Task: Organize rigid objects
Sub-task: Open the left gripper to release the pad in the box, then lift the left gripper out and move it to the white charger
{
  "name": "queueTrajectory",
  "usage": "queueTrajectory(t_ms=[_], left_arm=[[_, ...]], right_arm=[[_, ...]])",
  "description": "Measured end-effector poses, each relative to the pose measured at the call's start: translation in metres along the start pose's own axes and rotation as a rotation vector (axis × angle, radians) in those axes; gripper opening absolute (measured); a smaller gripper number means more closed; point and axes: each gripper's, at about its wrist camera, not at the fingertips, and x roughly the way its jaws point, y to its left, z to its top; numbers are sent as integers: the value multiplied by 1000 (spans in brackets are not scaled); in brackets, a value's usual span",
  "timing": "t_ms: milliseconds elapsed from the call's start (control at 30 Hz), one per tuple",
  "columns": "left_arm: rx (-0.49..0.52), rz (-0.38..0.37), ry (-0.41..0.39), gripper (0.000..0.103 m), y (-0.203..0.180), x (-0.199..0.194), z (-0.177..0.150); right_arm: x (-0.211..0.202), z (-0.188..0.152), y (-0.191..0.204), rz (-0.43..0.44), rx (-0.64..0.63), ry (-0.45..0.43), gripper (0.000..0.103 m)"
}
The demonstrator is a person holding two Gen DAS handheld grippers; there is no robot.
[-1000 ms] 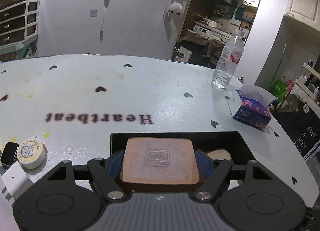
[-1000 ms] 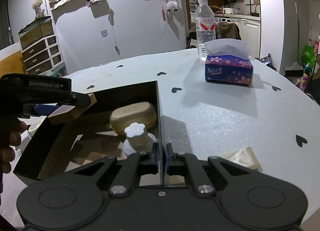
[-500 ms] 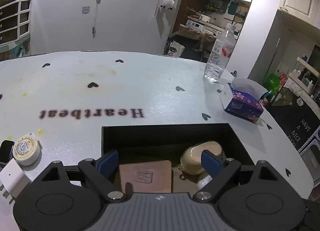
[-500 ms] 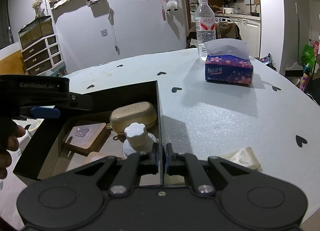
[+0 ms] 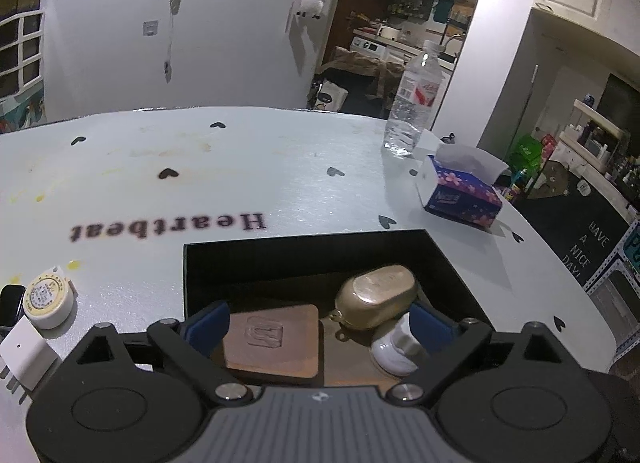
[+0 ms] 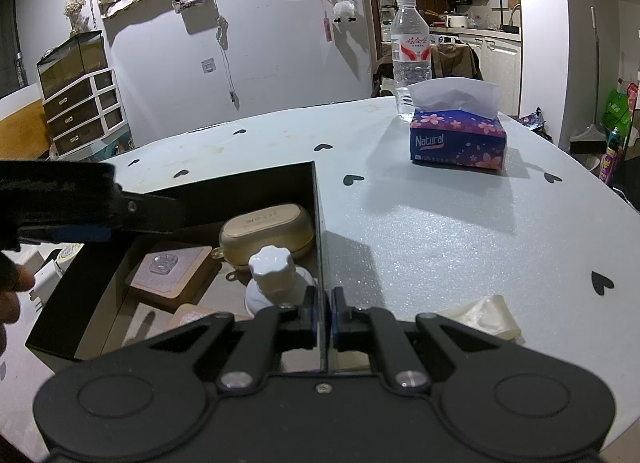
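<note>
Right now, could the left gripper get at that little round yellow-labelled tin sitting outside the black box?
Probably yes. The left gripper is open and empty over the black box, and the round tin lies uncovered on the table nearby, though the white plug crowds it.

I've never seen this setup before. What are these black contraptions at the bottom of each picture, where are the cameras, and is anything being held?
There is no robot: a person carries a two-finger claw in each hand, each with a camera looking along its fingers. The left claw hangs open over the black box; its jaws have just been opening, and the brown square pad lies in the box below them. Beside it sit a gold case and a white knob. The right claw is clamped on the box's wall. A tissue box and water bottle stand on the table.
</note>
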Motion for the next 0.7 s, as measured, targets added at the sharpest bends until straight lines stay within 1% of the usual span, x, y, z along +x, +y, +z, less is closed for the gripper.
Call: queueTrajectory(t_ms=[367,700], left_arm=[[52,-7,-59,103,-11,-31,-13],[66,-24,-69,103,-8,-50,-33]], right_arm=[[0,0,0,0,0,0,7],[0,0,0,0,0,0,7]])
